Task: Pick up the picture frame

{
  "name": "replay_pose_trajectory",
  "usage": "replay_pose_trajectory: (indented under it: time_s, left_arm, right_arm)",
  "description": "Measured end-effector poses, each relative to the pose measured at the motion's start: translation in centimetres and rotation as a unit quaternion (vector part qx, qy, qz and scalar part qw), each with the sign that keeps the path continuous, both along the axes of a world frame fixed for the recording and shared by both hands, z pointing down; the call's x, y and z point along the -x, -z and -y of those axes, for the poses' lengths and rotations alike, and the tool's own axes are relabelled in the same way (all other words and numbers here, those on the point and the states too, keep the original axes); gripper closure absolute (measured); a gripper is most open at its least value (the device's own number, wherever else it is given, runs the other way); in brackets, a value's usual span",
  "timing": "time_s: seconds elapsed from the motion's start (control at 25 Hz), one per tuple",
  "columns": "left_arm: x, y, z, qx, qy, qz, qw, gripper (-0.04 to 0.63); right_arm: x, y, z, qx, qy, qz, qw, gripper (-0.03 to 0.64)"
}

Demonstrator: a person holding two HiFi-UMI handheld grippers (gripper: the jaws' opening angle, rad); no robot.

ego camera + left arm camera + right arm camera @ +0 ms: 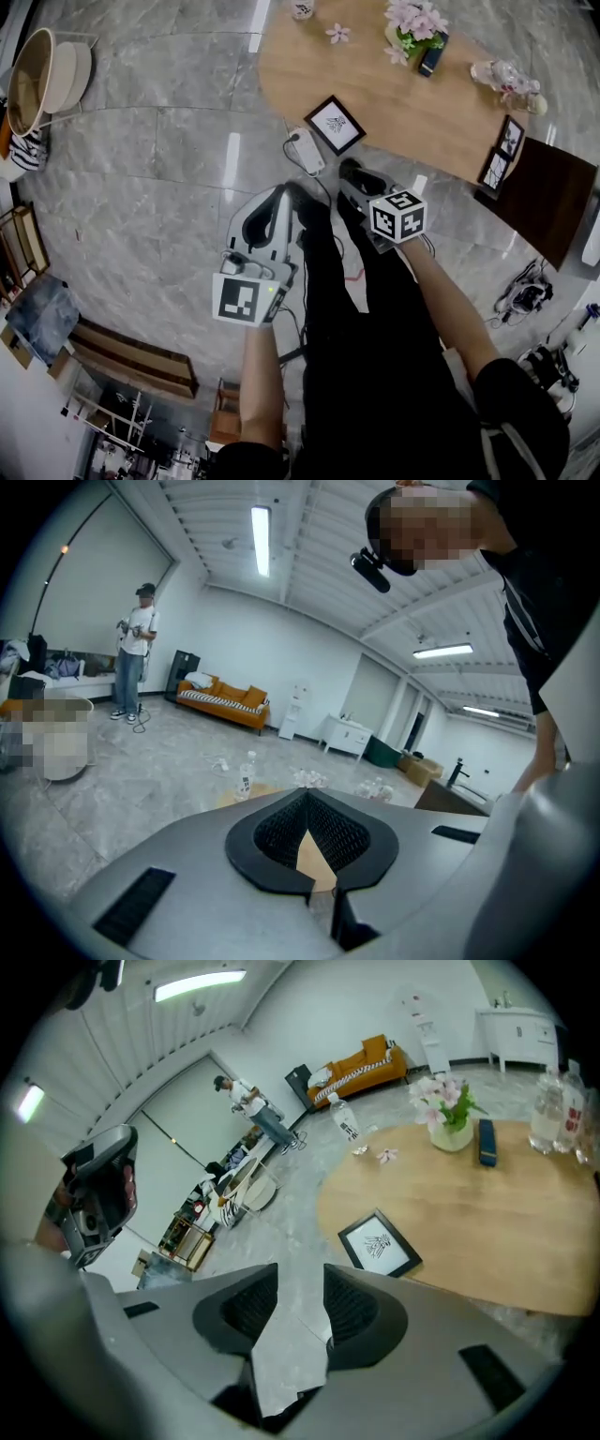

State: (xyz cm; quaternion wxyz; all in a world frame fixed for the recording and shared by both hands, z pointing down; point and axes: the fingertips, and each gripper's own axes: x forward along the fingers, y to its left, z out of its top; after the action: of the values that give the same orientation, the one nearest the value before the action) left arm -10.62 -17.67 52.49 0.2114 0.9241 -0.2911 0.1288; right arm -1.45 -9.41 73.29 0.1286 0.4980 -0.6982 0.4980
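Progress: nothing is gripped yet. The picture frame lies flat and untouched on the table, close to the near rim.
Left to do: by my reading, the whole pick remains. A gripper must reach the table, get its jaws over one edge of the frame, close on it and lift.
Right gripper: the jaws stand apart and empty, with only floor showing between them. The frame sits ahead of it, a little to the right of its line and well apart from the tips.
Left gripper: the jaws meet at the tips with nothing clamped between them. It is held low beside the person's legs, well short of the table.
Frame shape and material: it is square with a thin black border, a white face and a small dark drawing in the middle. It looks rigid and very low, so a jaw probably has little edge to catch while it lies flat.
Table: it has a rounded outline and a light wood top, smooth and matt.
Floor: grey marbled slabs, glossy enough to mirror the ceiling lights.
Jaw pads: dark, ribbed and rubbery-looking, set in smooth grey shells.
Other things on the table: pink flowers stand in a pale round pot, with a dark flat slab just beside them. Two smaller frames with black borders stand at the far right rim in the head view.
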Motion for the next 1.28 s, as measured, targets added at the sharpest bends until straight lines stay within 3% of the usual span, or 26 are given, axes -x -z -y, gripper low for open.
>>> replay_pose_trajectory:
  time_s: [0.28,0.6,0.96,1.28]
  left_arm:
    - [-1.7,-4.0,-0.6,0.012,-0.001,0.011,0.9999,0.581]
    - [-2.3,-8.0,-0.9,0.028,0.005,0.007,0.9996,0.582]
    - [-1.8,-12.1,-2.2,0.069,0.005,0.025,0.9973,0.581]
    - [-0.9,-13.8,-2.9,0.076,0.002,0.031,0.9966,0.581]
  right_arm:
    - [-0.9,-7.1,-0.3,0.038,-0.065,0.088,0.993,0.412]
    - [-1.6,-13.9,0.0,0.072,-0.158,0.166,0.971,0.377]
    - [-3.6,-20.2,1.7,0.093,-0.224,0.199,0.949,0.377]
    - [-2.5,-21.9,2.8,0.082,-0.223,0.225,0.945,0.377]
